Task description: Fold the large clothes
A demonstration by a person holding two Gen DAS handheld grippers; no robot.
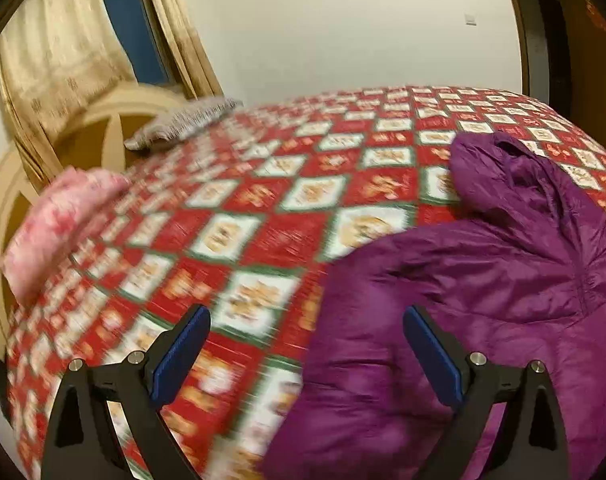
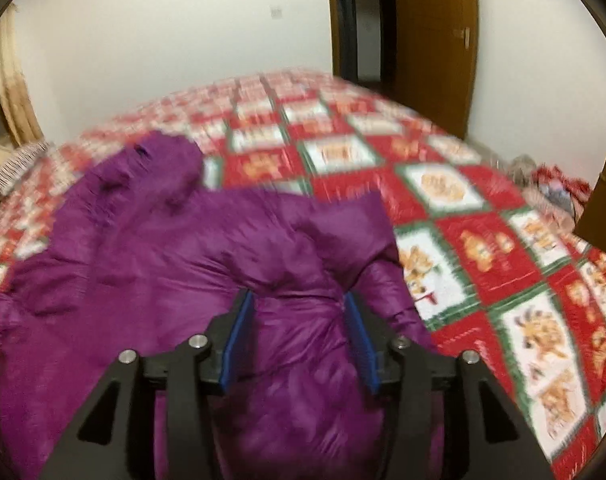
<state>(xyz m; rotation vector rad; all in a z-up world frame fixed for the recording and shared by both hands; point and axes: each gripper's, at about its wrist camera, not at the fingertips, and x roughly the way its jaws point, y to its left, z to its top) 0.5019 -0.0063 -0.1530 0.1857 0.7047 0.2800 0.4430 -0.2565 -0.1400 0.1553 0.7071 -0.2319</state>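
Left wrist view: left hand-held gripper stands released, its 2 blue pads wide apart with nothing between them. It hangs over the bed, which is covered by a red, white and green checked quilt. The left pad is over bare quilt; the right pad is over the near left edge of the purple jacket. The jacket lies on the right half of the bed in this view, puffy and creased, with its hood at the far end. A pink pillow sits at the bed's left edge, and a grey patterned pillow lies farther back. Beige curtains hang beyond them. The picture is smeared by motion.

Right wrist view: right hand-held gripper is partly spread and directly over the purple jacket. A bulge of jacket fabric shows between the 2 pads. Whether the pads press on it or it only lies below them cannot be told, given the blur. The hood points toward the far left. Bare quilt on the bed fills the right side. A brown door stands open in the white wall behind.
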